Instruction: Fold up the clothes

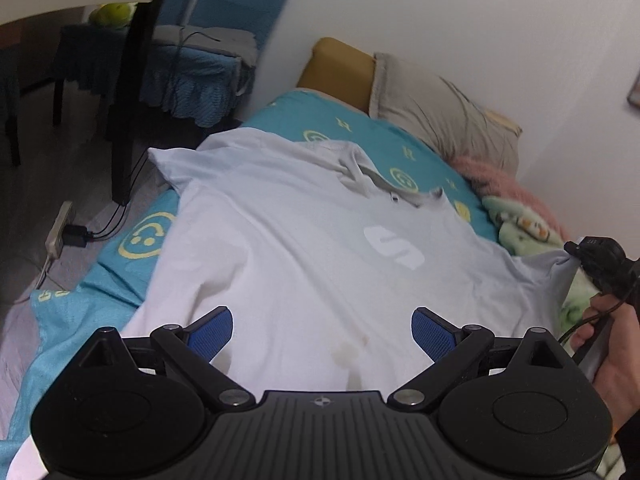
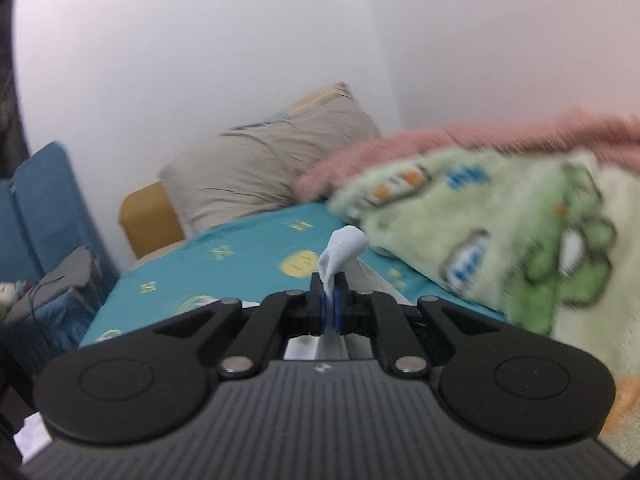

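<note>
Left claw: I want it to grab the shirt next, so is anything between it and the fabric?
Nothing visible. The left claw hangs open right over the white T-shirt, bare cloth between its pads.

White T-shirt (image 1: pixel 288 240) spread flat on bed (image 1: pixel 120 280), teal smiley sheet under it, collar toward grey pillow (image 1: pixel 440 120). Left tongs (image 1: pixel 322 330) wide apart, hovering over shirt hem near brownish stains. Right tongs (image 1: pixel 576 254) at far right, pinching sleeve tip, hand (image 1: pixel 612 352) below. Green and pink blankets (image 1: pixel 524 220) beside. Power strip (image 1: pixel 60 228) on floor.
</note>
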Demonstrator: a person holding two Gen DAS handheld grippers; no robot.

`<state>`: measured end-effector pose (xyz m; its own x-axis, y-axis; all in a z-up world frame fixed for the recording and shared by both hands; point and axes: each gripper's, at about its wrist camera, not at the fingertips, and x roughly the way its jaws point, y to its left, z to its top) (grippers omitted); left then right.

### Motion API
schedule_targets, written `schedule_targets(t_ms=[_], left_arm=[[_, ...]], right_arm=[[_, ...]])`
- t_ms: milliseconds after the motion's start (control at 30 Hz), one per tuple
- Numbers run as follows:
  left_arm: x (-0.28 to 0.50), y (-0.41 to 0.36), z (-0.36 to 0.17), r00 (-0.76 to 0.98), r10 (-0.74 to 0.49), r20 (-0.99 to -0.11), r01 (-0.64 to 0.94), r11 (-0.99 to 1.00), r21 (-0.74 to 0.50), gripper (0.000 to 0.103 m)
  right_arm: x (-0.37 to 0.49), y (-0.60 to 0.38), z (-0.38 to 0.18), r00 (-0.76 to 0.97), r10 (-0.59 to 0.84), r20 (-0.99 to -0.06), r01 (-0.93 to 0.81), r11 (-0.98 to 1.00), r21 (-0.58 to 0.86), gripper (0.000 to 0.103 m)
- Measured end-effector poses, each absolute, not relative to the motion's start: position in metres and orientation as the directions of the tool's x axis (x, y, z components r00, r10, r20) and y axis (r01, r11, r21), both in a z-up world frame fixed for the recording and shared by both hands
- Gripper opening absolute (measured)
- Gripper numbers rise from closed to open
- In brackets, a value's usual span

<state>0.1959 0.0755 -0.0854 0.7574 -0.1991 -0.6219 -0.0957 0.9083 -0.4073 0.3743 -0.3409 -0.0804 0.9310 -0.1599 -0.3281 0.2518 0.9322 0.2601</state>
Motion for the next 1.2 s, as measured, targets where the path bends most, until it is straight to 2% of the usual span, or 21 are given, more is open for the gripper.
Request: schedule_targets(t_ms=[167, 333, 467, 567, 667, 733, 767, 800, 833, 1033, 1200], left_arm=[[0.194, 0.121, -0.08, 0.77, -0.174, -0.614, -0.207, 0.842, -0.498, 0.098], [0.199, 0.155, -0.085, 0.772, -0.142, -0.619, -0.288, 0.79, -0.541, 0.098], [0.206, 0.165, -0.09, 0.767, -0.116, -0.632, -0.316, 0.787, -0.529, 0.098], [0.212, 0.162, -0.095, 0.761, -0.121, -0.638, -0.311, 0.795, -0.522, 0.098], [0.216, 0.156, -0.098, 0.756, -0.128, -0.642, -0.297, 0.807, -0.51, 0.098], [0.216, 0.151, -0.098, 0.756, -0.133, -0.641, -0.282, 0.817, -0.502, 0.098], [0.216, 0.149, -0.097, 0.757, -0.136, -0.64, -0.274, 0.823, -0.498, 0.098], [0.214, 0.148, -0.096, 0.76, -0.13, -0.637, -0.269, 0.829, -0.491, 0.098], [0.213, 0.147, -0.094, 0.763, -0.124, -0.634, -0.265, 0.834, -0.483, 0.098], [0.198, 0.136, -0.085, 0.774, -0.096, -0.626, -0.231, 0.877, -0.421, 0.098], [0.179, 0.106, -0.081, 0.761, -0.126, -0.637, -0.142, 0.925, -0.353, 0.098]], right_arm=[[0.389, -0.235, -0.055, 0.946, -0.081, -0.313, 0.102, 0.993, 0.052, 0.008], [0.402, -0.121, -0.1, 0.907, 0.05, -0.418, -0.13, 0.977, -0.166, 0.008], [0.411, -0.053, -0.143, 0.85, 0.106, -0.515, -0.278, 0.922, -0.27, 0.008], [0.42, -0.052, -0.153, 0.834, 0.099, -0.542, -0.261, 0.938, -0.229, 0.01], [0.426, -0.067, -0.148, 0.812, 0.133, -0.569, -0.247, 0.961, -0.127, 0.012], [0.425, -0.078, -0.142, 0.783, 0.172, -0.598, -0.251, 0.967, -0.051, 0.038], [0.422, -0.085, -0.136, 0.777, 0.184, -0.602, -0.247, 0.969, -0.022, 0.065], [0.414, -0.094, -0.13, 0.783, 0.194, -0.59, -0.237, 0.972, 0.005, 0.082], [0.405, -0.103, -0.125, 0.794, 0.202, -0.574, -0.227, 0.973, 0.03, 0.085], [0.32, -0.171, -0.072, 0.816, 0.243, -0.525, -0.168, 0.968, 0.187, 0.084], [0.209, -0.229, -0.03, 0.85, 0.213, -0.482, -0.055, 0.945, 0.321, 0.084]])
